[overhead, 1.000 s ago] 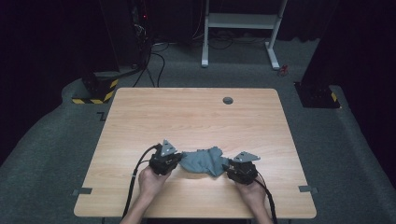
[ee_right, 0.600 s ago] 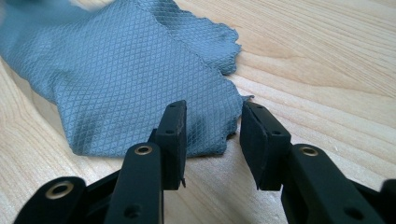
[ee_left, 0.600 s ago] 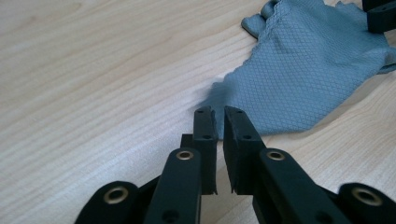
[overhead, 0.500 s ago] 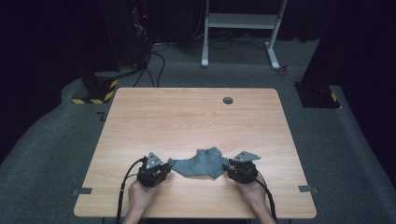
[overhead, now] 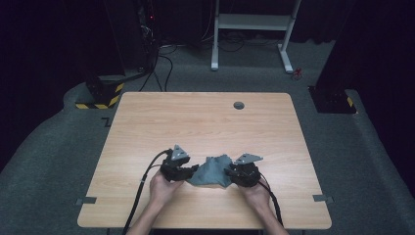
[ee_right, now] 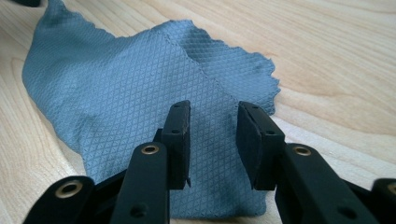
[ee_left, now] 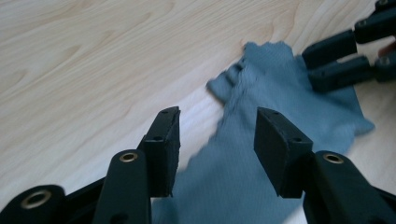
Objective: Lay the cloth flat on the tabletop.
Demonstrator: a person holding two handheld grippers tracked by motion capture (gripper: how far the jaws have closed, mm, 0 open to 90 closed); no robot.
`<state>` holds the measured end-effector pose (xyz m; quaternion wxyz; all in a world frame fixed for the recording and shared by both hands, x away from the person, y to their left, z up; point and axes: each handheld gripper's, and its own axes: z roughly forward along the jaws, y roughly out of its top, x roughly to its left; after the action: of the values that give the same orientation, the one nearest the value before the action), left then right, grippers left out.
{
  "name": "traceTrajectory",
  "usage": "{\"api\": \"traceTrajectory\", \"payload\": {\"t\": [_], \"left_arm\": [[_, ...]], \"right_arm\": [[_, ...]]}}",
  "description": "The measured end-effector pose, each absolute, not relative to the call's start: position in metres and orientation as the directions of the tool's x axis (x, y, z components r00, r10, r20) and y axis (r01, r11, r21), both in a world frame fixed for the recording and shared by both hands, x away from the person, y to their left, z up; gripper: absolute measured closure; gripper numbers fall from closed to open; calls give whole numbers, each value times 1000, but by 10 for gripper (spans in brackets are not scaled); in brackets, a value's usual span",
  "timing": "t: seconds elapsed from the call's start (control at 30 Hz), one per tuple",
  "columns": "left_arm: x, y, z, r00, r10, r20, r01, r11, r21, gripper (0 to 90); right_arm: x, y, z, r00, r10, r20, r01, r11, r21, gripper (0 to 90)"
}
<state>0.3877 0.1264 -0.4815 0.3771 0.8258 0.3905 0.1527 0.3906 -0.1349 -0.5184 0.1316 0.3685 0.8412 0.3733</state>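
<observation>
Your left gripper (ee_left: 217,140) has just been opening: its jaws stand apart over the grey-blue cloth (ee_left: 280,102), pads clear of the fabric. Your right gripper (ee_right: 212,140) has just been closing slightly; its jaws remain parted above the cloth (ee_right: 135,98), gripping nothing. The cloth (overhead: 211,172) lies rumpled on the wooden table (overhead: 205,122) between both grippers, near your edge.

Light wood table (overhead: 205,122), rounded corners, with a small dark round grommet (overhead: 239,105) near its far edge. Grey tape tabs (overhead: 85,201) on the floor at both near corners. Grey carpet (overhead: 58,161) all round. Behind: white metal frame (overhead: 252,22), black cables (overhead: 164,63), yellow-black striped base (overhead: 100,95) at far left, dark post base (overhead: 333,100) at far right.
</observation>
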Motion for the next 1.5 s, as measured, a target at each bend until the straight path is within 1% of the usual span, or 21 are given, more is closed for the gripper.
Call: {"api": "traceTrajectory", "payload": {"t": [0.1,0.23,0.43,0.57,0.7,0.77,0.97,1.0,1.1,1.2,1.27,1.33,1.37,1.47,1.5], "left_arm": [[406,109,-483,659,749,-62,545,-419,726,511],[422,91,-485,669,739,-80,560,-431,707,534],[434,74,-486,691,710,-132,587,-447,675,644],[434,67,-487,701,702,-125,587,-469,660,728],[434,66,-489,705,700,-116,588,-485,647,830],[434,66,-489,711,694,-114,585,-493,644,866],[432,66,-487,722,686,-91,563,-506,653,888],[432,67,-486,723,685,-89,560,-505,657,889],[431,67,-484,725,683,-86,550,-500,669,890],[430,68,-482,725,682,-90,548,-494,675,890],[430,69,-481,730,679,-82,541,-499,677,890],[430,70,-480,730,679,-78,536,-498,682,891],[429,71,-479,729,680,-75,534,-496,685,891],[429,73,-477,731,680,-62,525,-501,688,891],[429,74,-477,732,679,-60,522,-501,691,891]], "right_arm": [[391,-135,-520,-697,715,43,515,459,724,666],[390,-135,-520,-699,714,27,506,468,725,689],[390,-135,-520,-707,707,-6,484,490,725,740],[388,-134,-520,-711,703,-20,475,500,724,803],[387,-133,-521,-719,694,-30,463,511,724,864],[387,-133,-520,-720,693,-33,462,514,723,883],[386,-133,-520,-729,683,-40,451,524,723,894],[386,-133,-520,-731,682,-35,450,520,726,888],[387,-134,-514,-723,690,-7,441,470,764,751],[394,-130,-509,-722,691,12,452,460,764,641],[401,-125,-510,-733,679,33,464,464,755,613],[407,-120,-513,-747,662,62,482,475,736,607],[408,-119,-515,-751,656,73,487,476,732,616],[410,-119,-517,-772,622,130,507,480,716,783],[409,-119,-517,-780,614,122,500,494,711,853]]}}
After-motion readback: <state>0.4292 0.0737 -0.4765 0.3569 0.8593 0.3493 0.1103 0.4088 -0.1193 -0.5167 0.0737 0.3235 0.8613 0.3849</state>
